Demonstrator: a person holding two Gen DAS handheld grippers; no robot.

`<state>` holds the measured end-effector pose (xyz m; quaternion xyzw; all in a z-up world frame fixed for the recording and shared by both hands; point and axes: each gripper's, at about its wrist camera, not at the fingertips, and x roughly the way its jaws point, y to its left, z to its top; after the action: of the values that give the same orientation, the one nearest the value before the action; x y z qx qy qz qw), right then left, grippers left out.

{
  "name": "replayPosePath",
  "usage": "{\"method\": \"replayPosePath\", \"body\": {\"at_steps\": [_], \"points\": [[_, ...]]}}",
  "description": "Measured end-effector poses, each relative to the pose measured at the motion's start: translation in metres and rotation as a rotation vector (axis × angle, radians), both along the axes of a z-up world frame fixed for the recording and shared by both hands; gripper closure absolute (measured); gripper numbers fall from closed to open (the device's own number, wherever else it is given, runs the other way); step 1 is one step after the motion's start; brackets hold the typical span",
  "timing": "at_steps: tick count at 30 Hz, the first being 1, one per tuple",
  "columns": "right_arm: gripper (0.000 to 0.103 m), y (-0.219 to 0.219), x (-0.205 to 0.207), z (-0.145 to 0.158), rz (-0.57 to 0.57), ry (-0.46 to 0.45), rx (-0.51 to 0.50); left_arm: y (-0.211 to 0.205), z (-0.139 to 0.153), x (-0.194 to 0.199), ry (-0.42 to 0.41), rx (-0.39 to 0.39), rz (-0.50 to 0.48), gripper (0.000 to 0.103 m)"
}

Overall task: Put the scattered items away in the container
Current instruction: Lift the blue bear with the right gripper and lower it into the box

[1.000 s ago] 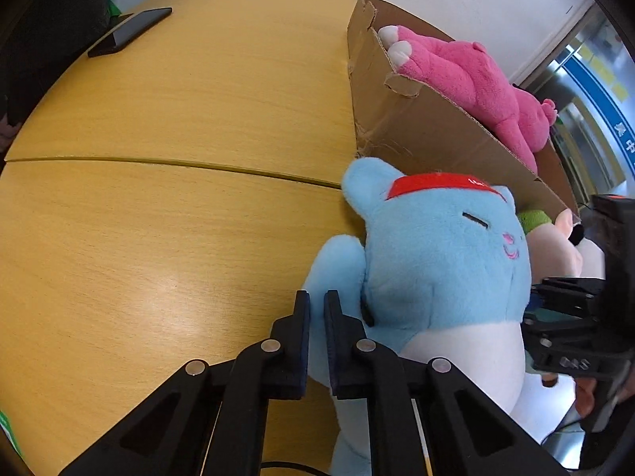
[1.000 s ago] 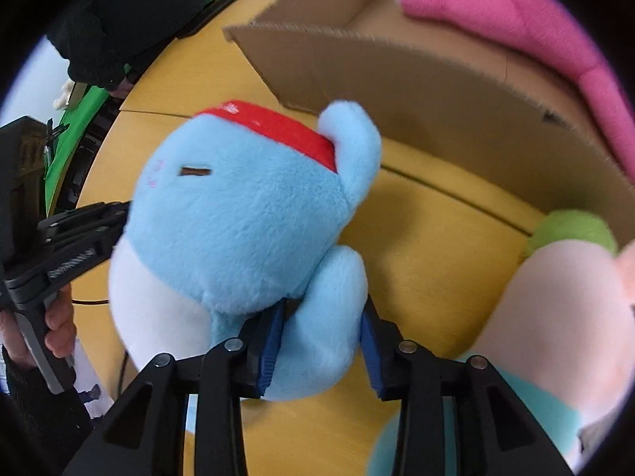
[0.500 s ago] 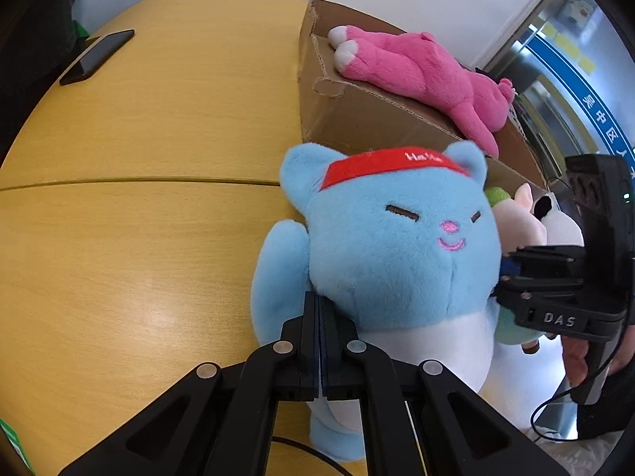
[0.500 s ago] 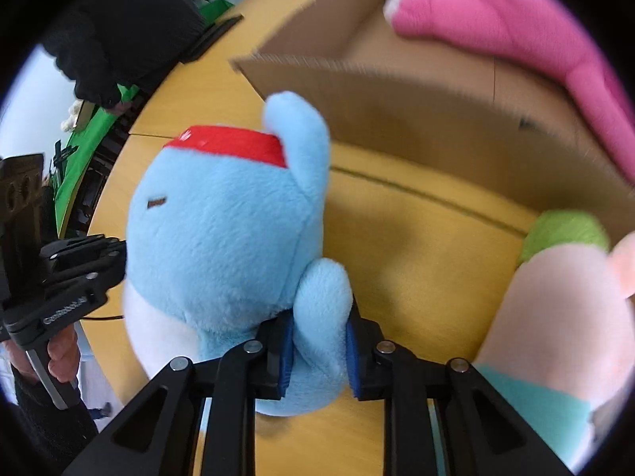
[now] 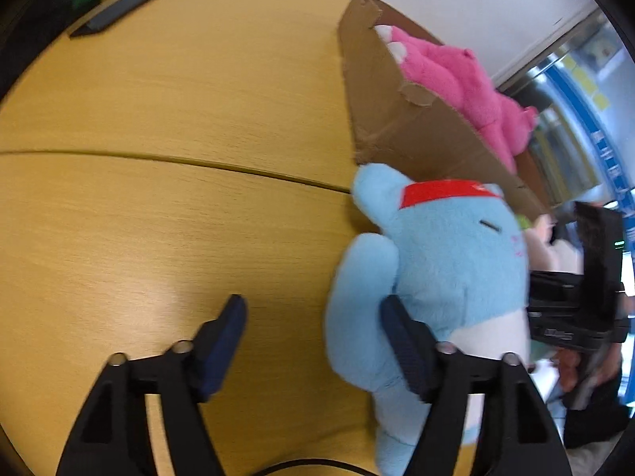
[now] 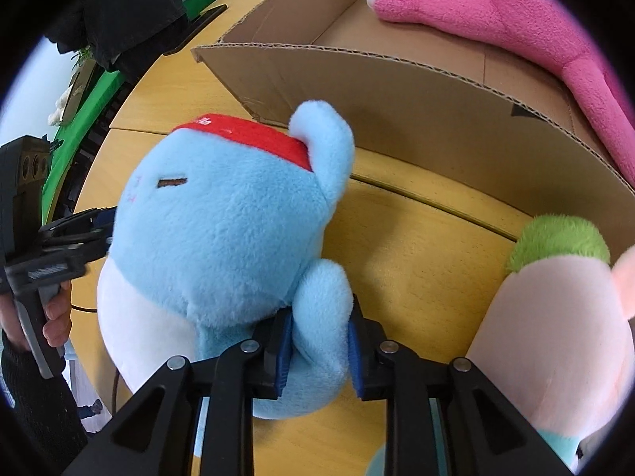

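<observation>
A blue plush cat (image 5: 448,261) with a red headband stands on the wooden table beside the cardboard box (image 5: 397,119). My left gripper (image 5: 313,329) is open, its right finger against the plush's arm and its left finger over bare table. In the right wrist view my right gripper (image 6: 319,341) is shut on the blue plush cat's (image 6: 222,230) other arm. The box (image 6: 397,91) holds a pink plush (image 6: 516,27), which also shows in the left wrist view (image 5: 460,79).
A pale pink plush with a green tuft (image 6: 555,297) lies on the table right of my right gripper, against the box wall. A black phone (image 5: 115,12) lies at the table's far left. A glass door is behind the box.
My left gripper has opened wide from shut and shifted left of the blue plush. My right gripper stays clamped on the plush's arm, and the plush has turned.
</observation>
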<state>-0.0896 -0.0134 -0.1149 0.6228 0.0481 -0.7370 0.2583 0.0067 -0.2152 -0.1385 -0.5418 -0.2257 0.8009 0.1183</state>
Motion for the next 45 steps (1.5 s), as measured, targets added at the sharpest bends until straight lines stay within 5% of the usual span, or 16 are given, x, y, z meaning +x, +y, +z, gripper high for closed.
{"method": "replayPosePath", "body": {"at_steps": [6, 8, 16, 22, 31, 37, 43, 45], "points": [[0.08, -0.007, 0.008, -0.005, 0.017, 0.002, 0.019, -0.001, -0.007, -0.004, -0.017, 0.081, -0.06, 0.026], [0.08, -0.008, 0.008, -0.005, 0.02, 0.001, 0.015, 0.002, -0.008, -0.005, -0.03, 0.082, -0.076, 0.073], [0.083, -0.016, 0.015, -0.001, 0.023, 0.034, -0.007, 0.02, 0.012, -0.005, -0.021, -0.023, -0.086, 0.08], [0.085, 0.013, 0.018, 0.043, -0.021, 0.122, -0.083, 0.032, 0.073, -0.012, 0.09, -0.069, -0.086, 0.081], [0.084, 0.033, -0.062, 0.127, -0.12, 0.289, -0.04, 0.062, 0.151, -0.144, 0.19, -0.21, -0.172, 0.081], [0.084, 0.046, -0.141, 0.123, -0.205, 0.28, 0.035, 0.077, 0.12, -0.223, 0.129, -0.245, -0.182, 0.08], [0.084, 0.046, -0.193, 0.047, -0.218, 0.133, 0.07, 0.073, 0.059, -0.255, 0.023, -0.288, -0.151, 0.08], [0.085, 0.039, -0.193, 0.032, -0.198, 0.132, 0.084, 0.074, 0.053, -0.254, 0.044, -0.298, -0.149, 0.08]]}}
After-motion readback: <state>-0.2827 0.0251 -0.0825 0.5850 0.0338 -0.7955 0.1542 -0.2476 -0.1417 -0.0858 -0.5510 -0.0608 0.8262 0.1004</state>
